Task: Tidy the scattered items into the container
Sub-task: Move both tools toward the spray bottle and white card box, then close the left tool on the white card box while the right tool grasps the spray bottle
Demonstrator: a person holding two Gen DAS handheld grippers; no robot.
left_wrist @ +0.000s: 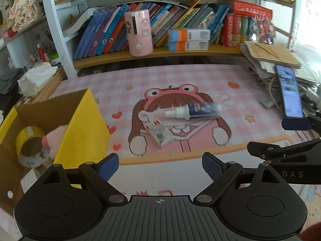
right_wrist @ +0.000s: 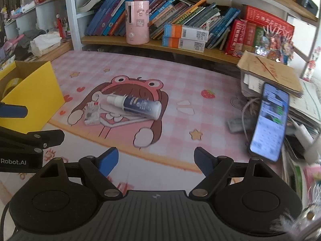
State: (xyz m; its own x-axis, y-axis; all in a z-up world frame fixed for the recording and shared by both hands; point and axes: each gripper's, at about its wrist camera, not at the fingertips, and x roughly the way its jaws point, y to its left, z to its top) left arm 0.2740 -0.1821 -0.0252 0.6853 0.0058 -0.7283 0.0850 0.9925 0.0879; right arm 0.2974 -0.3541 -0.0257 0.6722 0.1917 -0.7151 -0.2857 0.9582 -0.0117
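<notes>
Pink checked cartoon mat (left_wrist: 200, 76) before crowded bookshelves (left_wrist: 160, 52). Spray bottle (right_wrist: 133, 104) and small packet (right_wrist: 92, 114) lie touching. Yellow box (left_wrist: 84, 124) partly cropped, contents half-hidden. Left gripper (left_wrist: 159, 165) and right gripper (right_wrist: 155, 160) gape, empty.

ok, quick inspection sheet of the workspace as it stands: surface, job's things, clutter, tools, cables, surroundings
Surface: pink checked desk mat with a cartoon print.
Job's things: yellow box at the left, with a tape roll and a pink soft toy inside; spray bottle and small clear packet lie on the mat, touching.
Clutter: phone propped against a paper stack at the right.
Tools: left tool open, empty; right tool open, empty.
Cables: white cable beside the phone.
Surroundings: bookshelf behind, with a pink humidifier and two cartons.
</notes>
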